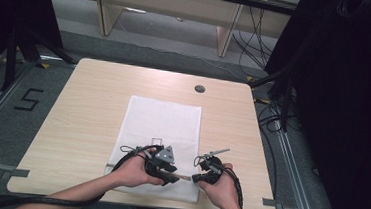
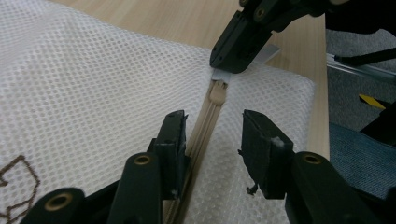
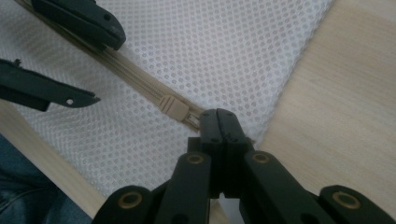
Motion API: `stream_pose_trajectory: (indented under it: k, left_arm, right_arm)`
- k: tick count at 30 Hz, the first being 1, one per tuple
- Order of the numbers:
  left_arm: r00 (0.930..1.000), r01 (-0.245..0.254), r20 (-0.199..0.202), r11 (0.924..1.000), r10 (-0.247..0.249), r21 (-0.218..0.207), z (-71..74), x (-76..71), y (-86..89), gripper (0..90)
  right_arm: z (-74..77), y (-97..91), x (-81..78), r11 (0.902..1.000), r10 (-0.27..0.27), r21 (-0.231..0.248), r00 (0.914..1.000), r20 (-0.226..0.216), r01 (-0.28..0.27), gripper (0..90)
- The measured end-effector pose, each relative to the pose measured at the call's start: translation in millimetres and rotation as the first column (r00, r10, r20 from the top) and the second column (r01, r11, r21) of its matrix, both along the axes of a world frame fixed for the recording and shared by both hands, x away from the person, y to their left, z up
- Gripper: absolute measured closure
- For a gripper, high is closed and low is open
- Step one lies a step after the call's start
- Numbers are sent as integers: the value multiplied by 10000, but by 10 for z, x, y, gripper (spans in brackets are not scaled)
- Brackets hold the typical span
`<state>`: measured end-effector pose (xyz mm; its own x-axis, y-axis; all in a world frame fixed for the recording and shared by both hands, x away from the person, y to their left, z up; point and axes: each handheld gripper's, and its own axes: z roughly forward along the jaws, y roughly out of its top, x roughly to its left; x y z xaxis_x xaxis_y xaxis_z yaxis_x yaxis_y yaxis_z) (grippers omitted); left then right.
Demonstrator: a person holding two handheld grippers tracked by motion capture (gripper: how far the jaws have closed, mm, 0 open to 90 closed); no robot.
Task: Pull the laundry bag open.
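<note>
Light wooden table, rounded corners, standing on grey floor. Small dark round grommet set into the top near the far edge, right of centre. White mesh bag lying flat on the wood, from mid-table to the near edge, long side running away from the near edge. Beige zipper along the bag's near end, slider close to the right corner. Bare wood on either side of the bag.
</note>
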<state>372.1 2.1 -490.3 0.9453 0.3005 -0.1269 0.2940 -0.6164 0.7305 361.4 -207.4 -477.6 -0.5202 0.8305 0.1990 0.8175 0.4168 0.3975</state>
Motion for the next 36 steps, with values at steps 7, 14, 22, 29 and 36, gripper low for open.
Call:
stream_pose_trajectory:
  k: [7, 14, 22, 29, 36]
  left_arm:
    - [9996, 206, 194, 9997, -208, 92, 15, 25, -158, 638]
    - [9993, 362, 101, 9985, -367, 414, -37, 36, -289, 684]
    - [9987, 501, -50, 9968, -499, 621, -108, 74, -418, 715]
    - [9967, 662, 387, 9917, -708, 1099, -87, 57, -460, 756]
    - [9947, 813, 532, 9902, -878, 1138, -77, 41, -492, 789]
  right_arm:
    - [-58, 15, 21, 9996, -18, -298, 10000, 81, 21, 900]
    - [-53, 13, 14, 9998, -149, -126, 9998, -96, 148, 900]
    - [-57, 22, 22, 10000, -43, -71, 10000, -27, 43, 900]
    - [-51, 33, 19, 9996, -154, -253, 9999, -73, 153, 900]
    - [-63, 17, 28, 9999, 10, -133, 10000, 47, -9, 900]
